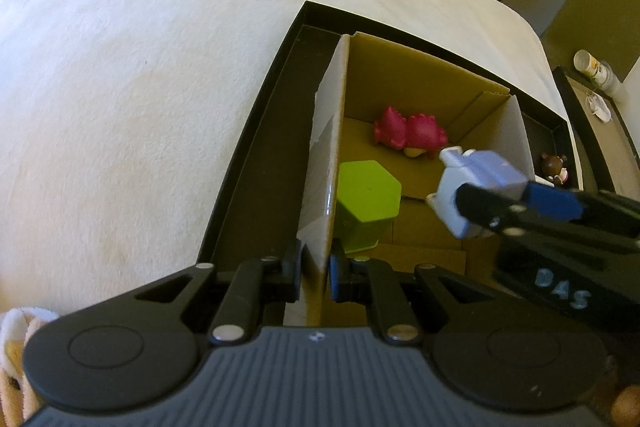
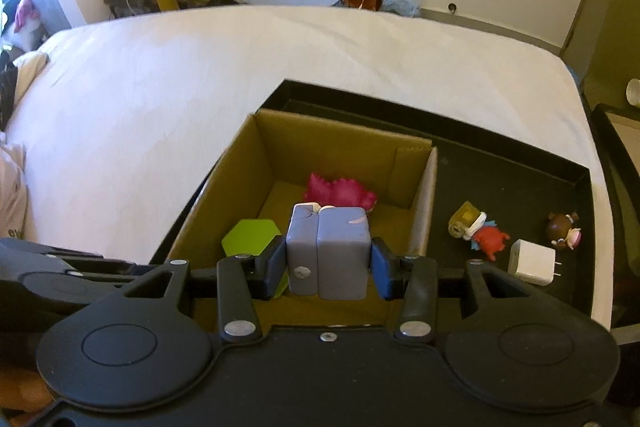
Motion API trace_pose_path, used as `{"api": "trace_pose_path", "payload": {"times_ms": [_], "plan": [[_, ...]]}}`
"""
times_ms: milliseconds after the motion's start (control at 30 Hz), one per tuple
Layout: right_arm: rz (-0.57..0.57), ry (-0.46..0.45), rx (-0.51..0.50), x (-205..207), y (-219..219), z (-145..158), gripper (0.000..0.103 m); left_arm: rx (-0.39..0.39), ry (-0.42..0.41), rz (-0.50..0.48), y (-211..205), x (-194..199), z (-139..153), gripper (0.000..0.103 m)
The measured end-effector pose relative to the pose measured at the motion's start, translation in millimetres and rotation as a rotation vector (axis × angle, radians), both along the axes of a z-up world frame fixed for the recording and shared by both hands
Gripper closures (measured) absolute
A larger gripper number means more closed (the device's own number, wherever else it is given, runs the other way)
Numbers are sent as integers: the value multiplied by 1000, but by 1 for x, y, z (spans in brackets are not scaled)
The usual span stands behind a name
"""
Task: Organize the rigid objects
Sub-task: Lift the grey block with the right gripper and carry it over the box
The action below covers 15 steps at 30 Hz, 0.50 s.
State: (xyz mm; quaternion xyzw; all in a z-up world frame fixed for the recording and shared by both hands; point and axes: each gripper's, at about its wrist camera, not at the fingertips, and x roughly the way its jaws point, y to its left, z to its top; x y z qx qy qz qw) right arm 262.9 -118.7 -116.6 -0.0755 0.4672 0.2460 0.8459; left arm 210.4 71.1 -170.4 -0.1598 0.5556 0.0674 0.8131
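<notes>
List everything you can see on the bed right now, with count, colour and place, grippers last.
Cardboard box: one, brown, standing in the black tray.
Tray: one, black, on the white bed.
Grey block: one, held above the box.
Green pot: one, inside the box by its left wall.
Pink toy: one, inside the box at the far end.
Charger: one, white, on the tray right of the box.
Red crab toy: one, on the tray.
Yellow toy: one, beside the crab.
Brown doll: one, on the tray's right side.
Left gripper: clamped on the box's left wall.
Right gripper: clamped on the grey block.
</notes>
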Motion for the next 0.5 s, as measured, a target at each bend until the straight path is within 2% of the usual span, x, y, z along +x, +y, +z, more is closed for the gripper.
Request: {"api": "trace_pose_path", "payload": {"times_ms": [200, 500], "plan": [[18, 3, -94, 1, 11, -16, 59, -3, -6, -4, 1, -1, 0, 91], [-13, -17, -132, 2, 8, -22, 58, -5, -13, -19, 2, -3, -1, 90]]}}
